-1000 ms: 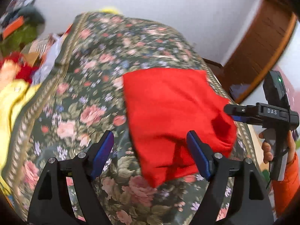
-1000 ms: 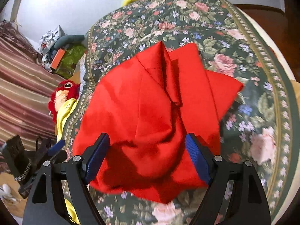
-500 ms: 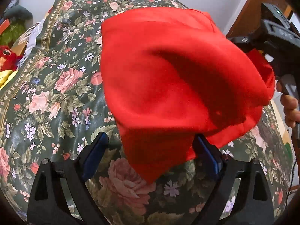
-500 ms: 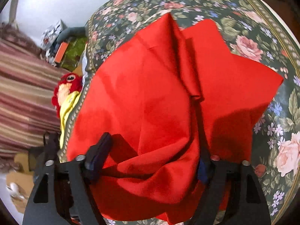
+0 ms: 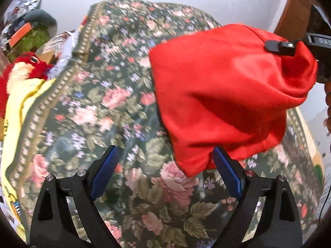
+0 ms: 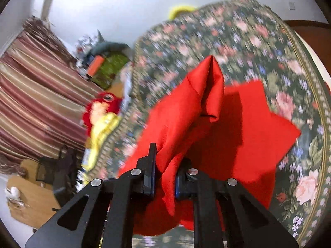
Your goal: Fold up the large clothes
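A red garment (image 5: 223,95) hangs bunched above the floral bedspread (image 5: 99,107). My right gripper (image 6: 164,175) is shut on a fold of the red garment (image 6: 206,128) and lifts it; it shows at the upper right of the left wrist view (image 5: 283,46). My left gripper (image 5: 165,171) is open and empty, low over the bedspread, with the garment's lower corner hanging just beyond its right finger (image 5: 226,170).
A yellow cloth (image 5: 16,111) and a red plush bird (image 5: 22,66) lie off the bed's left edge, with clutter behind. A striped curtain (image 6: 31,86) and wooden floor (image 6: 26,202) are to the left. A wooden door (image 5: 293,14) stands far right.
The right gripper closed on the red garment and raised it off the bed. The left gripper pulled back, and the cloth slipped out from between its fingers.
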